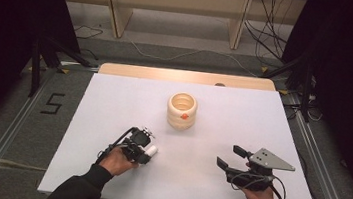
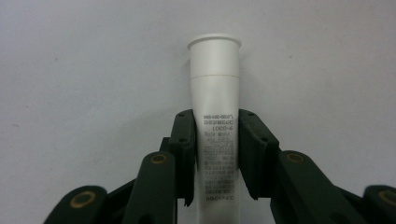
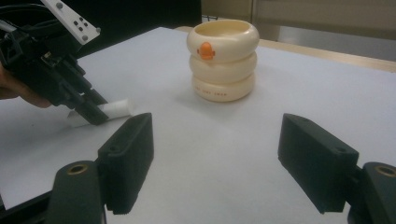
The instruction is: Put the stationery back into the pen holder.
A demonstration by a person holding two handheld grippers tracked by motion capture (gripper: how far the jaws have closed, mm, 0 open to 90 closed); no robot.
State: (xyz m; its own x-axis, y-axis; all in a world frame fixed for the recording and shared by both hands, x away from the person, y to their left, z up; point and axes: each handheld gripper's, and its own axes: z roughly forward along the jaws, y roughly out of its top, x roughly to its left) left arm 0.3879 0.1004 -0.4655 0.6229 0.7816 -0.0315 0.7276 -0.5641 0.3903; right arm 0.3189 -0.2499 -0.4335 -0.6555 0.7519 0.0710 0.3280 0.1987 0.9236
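Print on white tube (image 2: 215, 116) — readable between left gripper (image 2: 215, 156) jaws.

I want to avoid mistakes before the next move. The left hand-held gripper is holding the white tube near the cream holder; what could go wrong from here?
1. The left hand-held gripper pinches the white tube on its soft printed body, so the tube may deform or slip.
2. The ringed cream holder stands free on the white table; a bump from the tube might push or tip it.
3. The right hand-held gripper is open and apart from the holder, so nothing steadies it.
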